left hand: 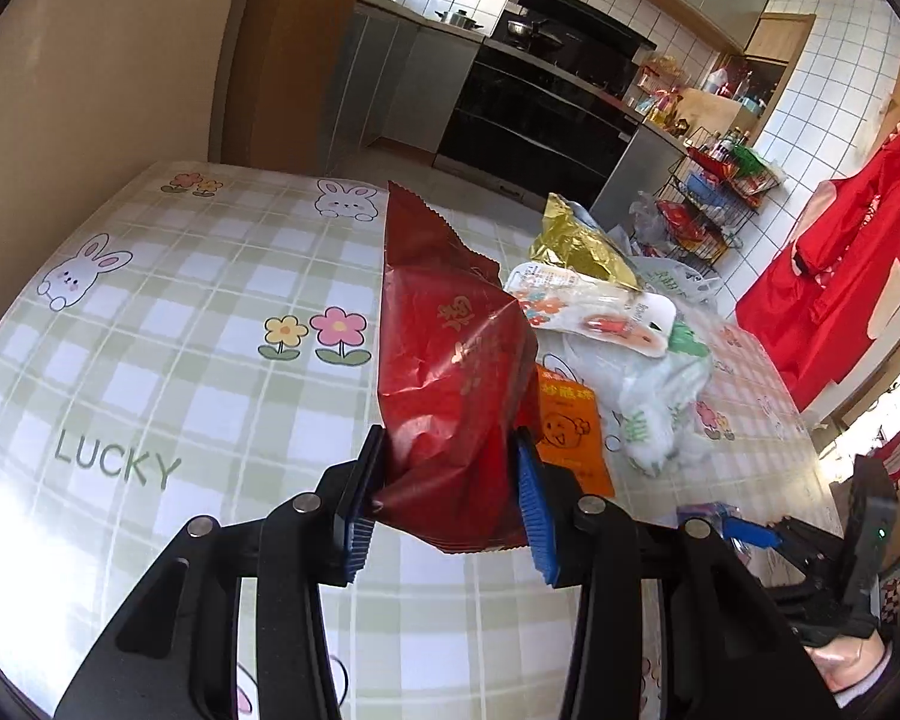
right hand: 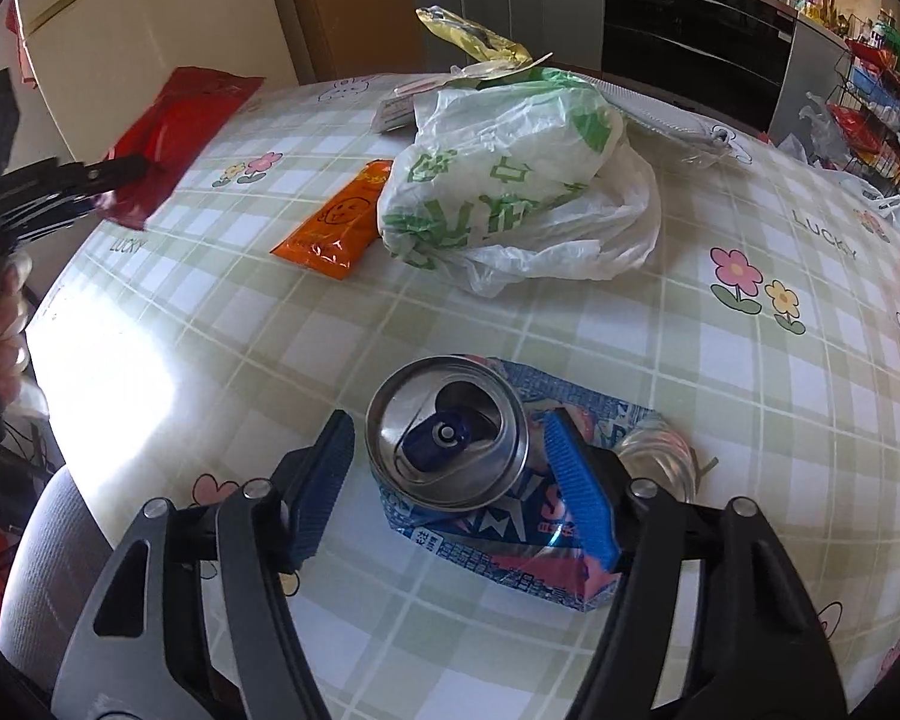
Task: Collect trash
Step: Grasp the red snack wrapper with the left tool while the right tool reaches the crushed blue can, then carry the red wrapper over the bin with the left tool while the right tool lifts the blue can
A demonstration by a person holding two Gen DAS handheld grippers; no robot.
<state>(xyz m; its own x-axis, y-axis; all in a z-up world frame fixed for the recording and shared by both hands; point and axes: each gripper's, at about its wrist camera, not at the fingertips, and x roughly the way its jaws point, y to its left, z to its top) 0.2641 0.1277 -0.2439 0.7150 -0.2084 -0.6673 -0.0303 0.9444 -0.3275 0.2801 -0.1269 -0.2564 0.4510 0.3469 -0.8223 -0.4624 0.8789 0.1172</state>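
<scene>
Table (right hand: 570, 324): checked cloth with trash scattered across it.
Plastic bag (right hand: 510, 180): crumpled at the far side, mouth unclear; find the opening first.
Red wrapper (left hand: 450, 372): aloft, pinched by left gripper (left hand: 450, 492); carry it bagward, grip firm.
Can (right hand: 447, 435): crushed, between right gripper (right hand: 456, 480)'s spread fingers, ungrasped; centre, then squeeze.

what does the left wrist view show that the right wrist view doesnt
Only the left wrist view shows the stove, the red apron on the wall, and a white packet with its printed face in plain sight.

Only the right wrist view shows the opened can, standing between the open fingers of the right gripper on a blue wrapper.

Both show the red bag held in the left gripper, the orange packet, the white plastic bag, the gold wrapper and the checked tablecloth.
</scene>
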